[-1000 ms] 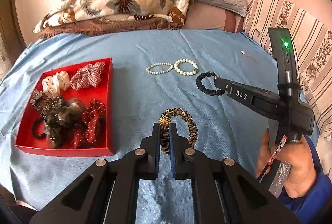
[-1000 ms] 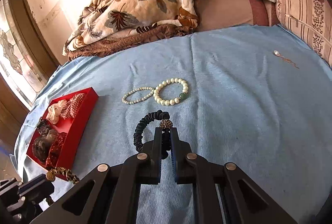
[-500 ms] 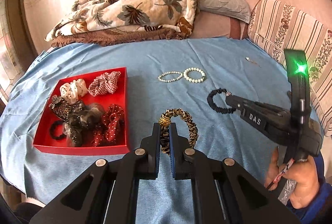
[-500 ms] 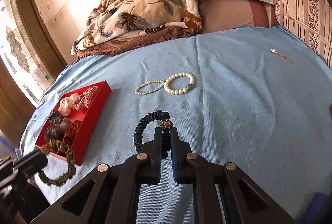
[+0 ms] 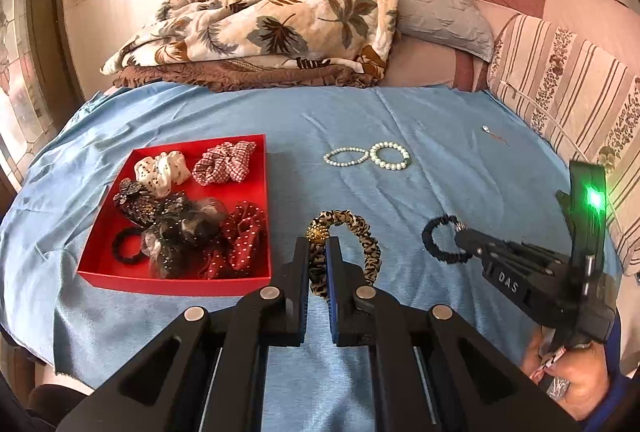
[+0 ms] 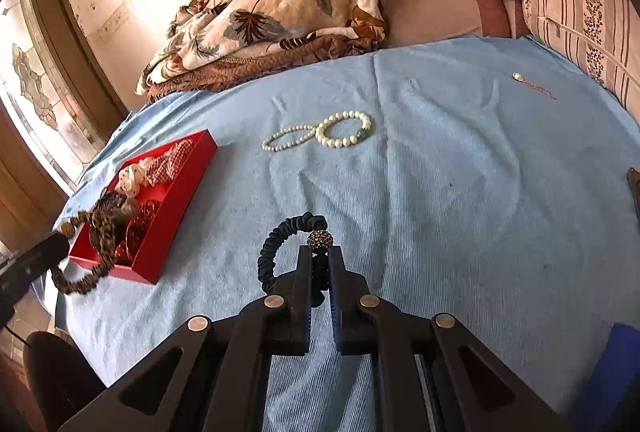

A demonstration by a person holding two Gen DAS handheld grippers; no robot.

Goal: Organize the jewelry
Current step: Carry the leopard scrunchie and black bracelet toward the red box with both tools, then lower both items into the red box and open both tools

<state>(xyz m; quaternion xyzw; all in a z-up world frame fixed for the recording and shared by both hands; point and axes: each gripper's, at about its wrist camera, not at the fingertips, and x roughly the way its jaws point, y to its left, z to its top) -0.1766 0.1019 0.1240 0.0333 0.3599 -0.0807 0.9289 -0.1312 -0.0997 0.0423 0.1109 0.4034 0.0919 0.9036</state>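
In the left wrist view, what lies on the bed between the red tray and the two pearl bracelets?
Nothing: in the left wrist view, only bare blue sheet separates the red tray from the pearl bracelets. The right wrist view shows the same empty stretch.

Blue bedsheet [image 5: 208,112], wrinkled, covered the bed. Leaf-print quilt [image 5: 272,20], cream and brown, lay bunched at the far edge upon a folded brown blanket [image 5: 240,76]. Grey pillow [image 5: 444,12] rested just beside the quilt, to its right. Striped floral cushion [image 5: 560,80] leaned at the right side. Stained-glass window [image 6: 36,92] stood at far left.
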